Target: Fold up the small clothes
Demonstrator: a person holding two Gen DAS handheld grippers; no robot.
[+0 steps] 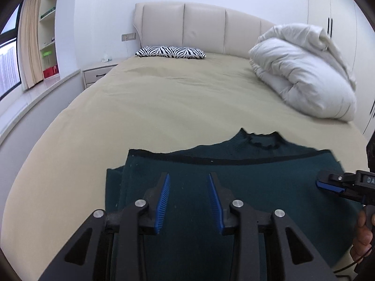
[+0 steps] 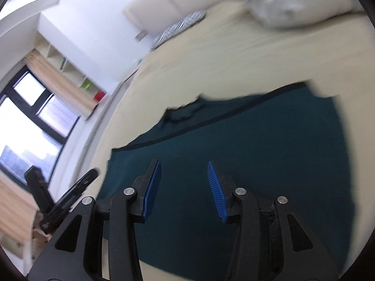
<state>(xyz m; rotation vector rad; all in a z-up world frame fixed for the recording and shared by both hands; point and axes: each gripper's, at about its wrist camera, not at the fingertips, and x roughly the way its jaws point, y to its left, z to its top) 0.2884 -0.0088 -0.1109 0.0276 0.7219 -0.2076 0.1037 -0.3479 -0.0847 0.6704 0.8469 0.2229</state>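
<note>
- The dark green sweater (image 1: 234, 182) lies flat on the bed (image 1: 152, 107), in the lower middle of the left wrist frame, with its collar at the far side, toward the headboard (image 1: 201, 28).
- One part of the sweater is folded over the body; the folded hem, with a black edge, makes a straight line across the cloth just below the collar.
- The left gripper (image 1: 188, 187) is in the lower centre of its frame, above the sweater. Its blue pads are apart and no cloth is between them, so it holds nothing.
- The right gripper (image 2: 184, 176) is in the lower centre of the right wrist frame, also above the green cloth. Its pads are apart and nothing is between them.
- In the left wrist frame the right gripper also shows at the right edge, over the right side of the sweater, with part of a hand (image 1: 362, 231) under it.
- The right wrist frame is tilted and blurred; the left gripper shows dark at its lower left.
- A zebra-pattern pillow (image 1: 170, 52) lies near the headboard, in the upper middle.
- A white duvet (image 1: 302, 70) is bundled on the bed at the upper right, well apart from the sweater.
</note>
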